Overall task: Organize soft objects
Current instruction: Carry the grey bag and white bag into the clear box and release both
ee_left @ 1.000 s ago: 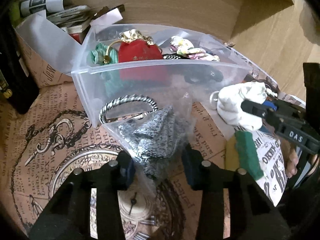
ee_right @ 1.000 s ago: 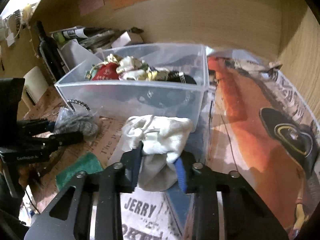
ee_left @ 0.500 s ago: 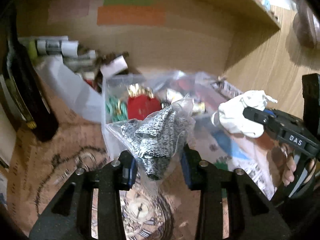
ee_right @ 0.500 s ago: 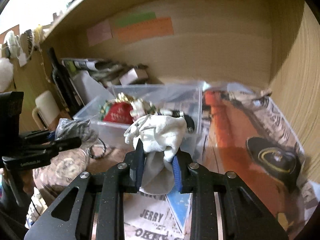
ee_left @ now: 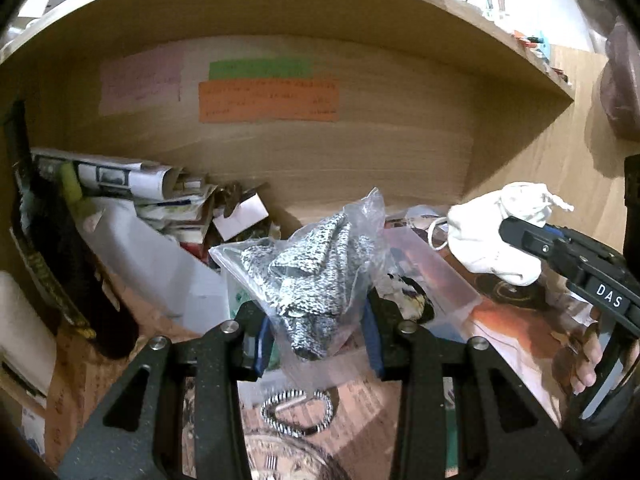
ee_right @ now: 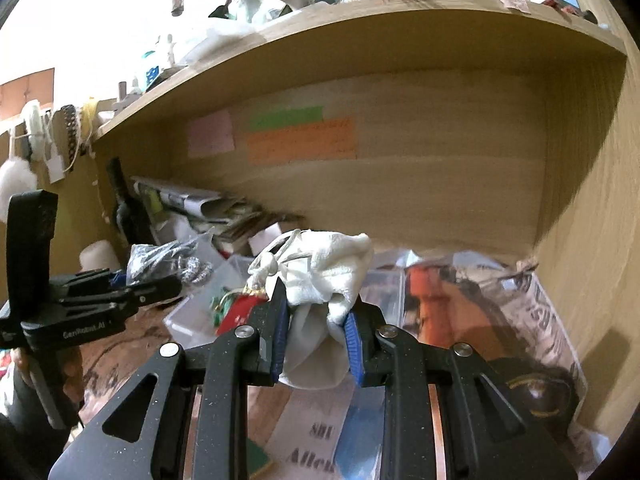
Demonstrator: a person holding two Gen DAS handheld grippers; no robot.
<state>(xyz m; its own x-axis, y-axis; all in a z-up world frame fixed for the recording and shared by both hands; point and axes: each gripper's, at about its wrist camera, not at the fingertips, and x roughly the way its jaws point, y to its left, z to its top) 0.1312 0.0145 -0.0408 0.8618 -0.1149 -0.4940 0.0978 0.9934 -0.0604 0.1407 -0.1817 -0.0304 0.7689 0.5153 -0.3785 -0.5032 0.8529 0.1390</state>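
My left gripper (ee_left: 316,336) is shut on a clear plastic bag holding grey-and-white knit fabric (ee_left: 312,276), raised above the desk in front of the clear plastic bin (ee_left: 436,276). The bag also shows in the right wrist view (ee_right: 168,266). My right gripper (ee_right: 316,340) is shut on a white drawstring cloth pouch (ee_right: 320,280), also raised; the pouch appears at the right of the left wrist view (ee_left: 496,240). The bin (ee_right: 192,316) lies below and between both grippers, with a red pouch (ee_right: 240,312) inside.
A black-and-white braided ring (ee_left: 298,412) lies on the printed paper below my left gripper. A dark bottle (ee_left: 52,264) and rolled papers (ee_left: 120,176) stand at the left. The wooden back wall carries coloured notes (ee_left: 268,100). A wooden side wall (ee_right: 592,200) closes the right.
Both grippers have lifted their loads up from desk level and tilted upward. The bin has dropped lower in both views and the back wall and shelf now fill the frames.
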